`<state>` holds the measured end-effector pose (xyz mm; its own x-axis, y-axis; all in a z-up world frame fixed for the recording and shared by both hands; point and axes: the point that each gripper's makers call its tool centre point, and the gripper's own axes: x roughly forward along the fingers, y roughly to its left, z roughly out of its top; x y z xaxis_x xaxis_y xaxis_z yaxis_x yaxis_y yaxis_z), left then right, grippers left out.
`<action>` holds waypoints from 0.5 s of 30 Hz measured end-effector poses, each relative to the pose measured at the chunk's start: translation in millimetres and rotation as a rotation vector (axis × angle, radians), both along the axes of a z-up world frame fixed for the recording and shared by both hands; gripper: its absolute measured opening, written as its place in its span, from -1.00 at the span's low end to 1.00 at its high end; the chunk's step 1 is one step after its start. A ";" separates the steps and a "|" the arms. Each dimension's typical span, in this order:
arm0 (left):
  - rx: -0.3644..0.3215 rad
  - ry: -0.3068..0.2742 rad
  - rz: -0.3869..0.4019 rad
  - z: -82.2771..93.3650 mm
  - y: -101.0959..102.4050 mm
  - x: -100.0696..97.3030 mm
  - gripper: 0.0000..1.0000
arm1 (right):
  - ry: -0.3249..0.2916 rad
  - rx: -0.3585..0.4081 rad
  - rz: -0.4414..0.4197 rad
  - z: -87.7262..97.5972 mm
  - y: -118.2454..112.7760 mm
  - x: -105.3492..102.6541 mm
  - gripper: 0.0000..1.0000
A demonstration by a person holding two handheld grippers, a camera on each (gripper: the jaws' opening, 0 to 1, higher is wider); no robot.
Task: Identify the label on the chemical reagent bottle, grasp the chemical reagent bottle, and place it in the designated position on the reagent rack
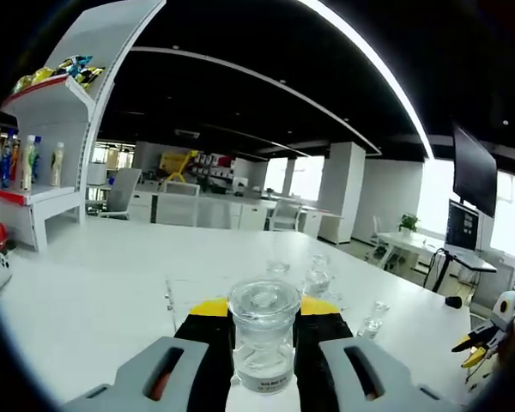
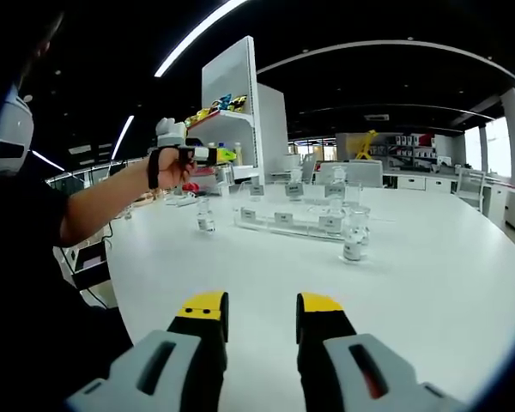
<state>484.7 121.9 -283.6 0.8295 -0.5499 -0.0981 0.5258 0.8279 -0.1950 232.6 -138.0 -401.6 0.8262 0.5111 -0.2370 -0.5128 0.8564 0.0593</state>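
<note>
- My left tongs (image 1: pixel 263 330) are closed on a small clear glass reagent bottle with a round glass stopper (image 1: pixel 263 339); the yellow-tipped black jaws press its two sides, and it stands upright between them, lifted clear of the white bench (image 1: pixel 86 292).
- I judge the bottle is held high and facing the camera so its label can be read. The white label strip low on its body carries dark print, too small for me to make out.
- The bottle looks transparent and colourless, wide at the stopper and narrower at the neck. Whether it holds liquid I cannot tell. Smooth glass in a side pinch could slip, so I would keep the grip steady and the bottle upright.
- Beyond the left tongs, further clear glass bottles (image 1: pixel 316 276) stand on the bench.
- My right tongs (image 2: pixel 259 319) are parted with a plain gap between the jaws and hold nothing; they hover low over the bench, which I take as standing by.
- Ahead of the right tongs lies the clear acrylic reagent rack with small label cards (image 2: pixel 287 221). One bottle (image 2: pixel 205 215) stands to its left, another (image 2: pixel 354 243) just at its near right end.
- Placement on the rack is not yet done.
</note>
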 end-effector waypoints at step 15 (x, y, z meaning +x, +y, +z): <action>0.003 0.004 0.004 5.4 2.6 17.8 -0.47 | 0.012 0.005 -0.002 -5.5 1.9 0.3 -0.38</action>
<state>502.4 124.5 -278.2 0.8311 -0.5466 -0.1027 0.5220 0.8304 -0.1949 232.9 -136.1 -407.1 0.8244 0.5103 -0.2448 -0.5100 0.8573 0.0696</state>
